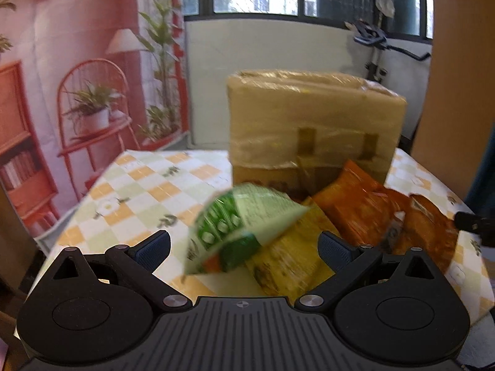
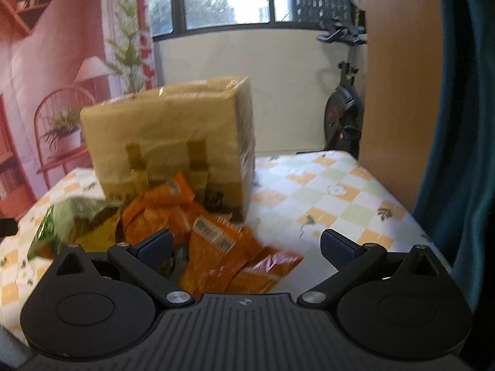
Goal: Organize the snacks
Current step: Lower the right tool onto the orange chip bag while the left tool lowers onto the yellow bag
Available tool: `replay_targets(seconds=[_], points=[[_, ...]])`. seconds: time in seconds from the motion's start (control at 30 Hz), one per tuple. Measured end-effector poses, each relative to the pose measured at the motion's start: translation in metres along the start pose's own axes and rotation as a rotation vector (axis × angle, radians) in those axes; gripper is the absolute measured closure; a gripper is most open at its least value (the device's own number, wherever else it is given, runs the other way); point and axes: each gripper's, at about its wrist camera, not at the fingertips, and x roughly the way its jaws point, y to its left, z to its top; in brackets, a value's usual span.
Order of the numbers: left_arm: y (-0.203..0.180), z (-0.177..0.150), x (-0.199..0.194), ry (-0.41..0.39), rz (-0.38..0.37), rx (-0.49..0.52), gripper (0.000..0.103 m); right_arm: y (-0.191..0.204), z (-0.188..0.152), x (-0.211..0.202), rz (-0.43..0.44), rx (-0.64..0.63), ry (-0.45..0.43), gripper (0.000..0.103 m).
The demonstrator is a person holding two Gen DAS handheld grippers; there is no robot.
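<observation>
A pile of snack packets lies on the checked tablecloth in front of a taped cardboard box. A green packet sits on a yellow packet, with orange packets to the right. My left gripper is open, its fingers either side of the green and yellow packets, not touching them. My right gripper is open over the orange packets, empty.
The table carries a checked cloth. A wooden panel stands at the right. An exercise bike stands behind the table. A printed backdrop hangs at the left.
</observation>
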Motion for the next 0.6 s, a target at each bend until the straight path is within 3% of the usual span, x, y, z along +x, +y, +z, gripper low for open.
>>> replay_targets(seconds=[0.33, 0.6], points=[[-0.001, -0.002, 0.013, 0.034, -0.086, 0.022, 0.004, 0.002, -0.006, 0.005, 0.011, 0.003, 0.038, 0.000], [0.001, -0.009, 0.046, 0.141, -0.153, -0.015, 0.008, -0.005, -0.010, 0.014, 0.033, 0.042, 0.063, 0.000]])
